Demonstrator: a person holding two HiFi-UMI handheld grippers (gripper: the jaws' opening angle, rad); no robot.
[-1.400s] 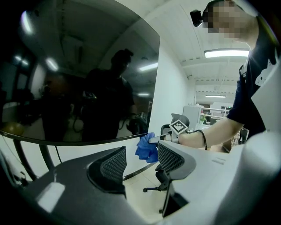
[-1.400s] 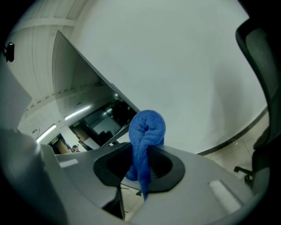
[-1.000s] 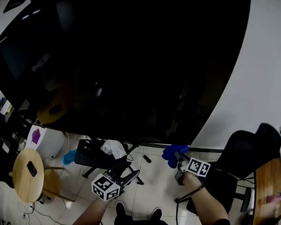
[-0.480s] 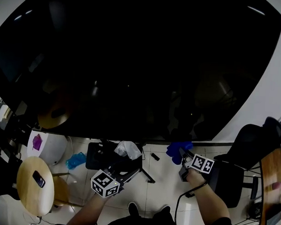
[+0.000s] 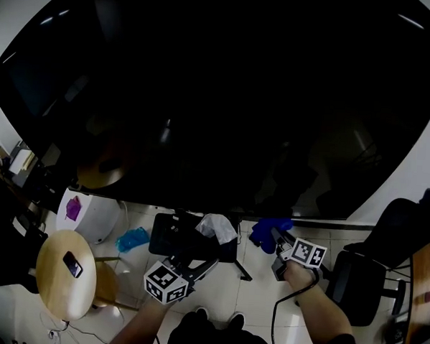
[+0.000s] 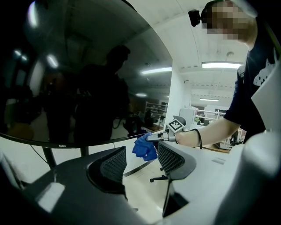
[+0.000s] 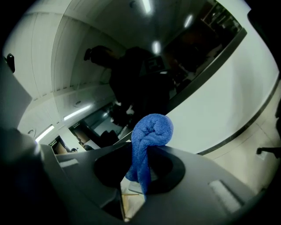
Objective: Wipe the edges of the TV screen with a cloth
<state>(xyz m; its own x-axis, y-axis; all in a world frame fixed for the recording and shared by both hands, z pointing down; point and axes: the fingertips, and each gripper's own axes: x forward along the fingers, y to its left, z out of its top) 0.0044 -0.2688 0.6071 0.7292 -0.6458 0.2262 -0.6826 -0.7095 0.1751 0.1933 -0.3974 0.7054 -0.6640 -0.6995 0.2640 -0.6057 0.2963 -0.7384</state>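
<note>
Big dark TV screen [image 5: 219,96] fills most of my head view, with white wall [image 5: 4,9] round it and pale tiled floor [image 5: 255,296] below. Black office chair [image 5: 372,262] at right. Round wooden table [image 5: 55,278] at left, a phone [image 5: 73,264] on it. Blue cloth [image 5: 269,232], terry, bunched into a roll, sits right at the TV's bottom edge, right of its middle; can't tell if it touches. My right gripper [image 5: 274,241] is clamped tight on it. My left gripper [image 5: 209,264] hangs lower, jaws half apart, nothing between.
</note>
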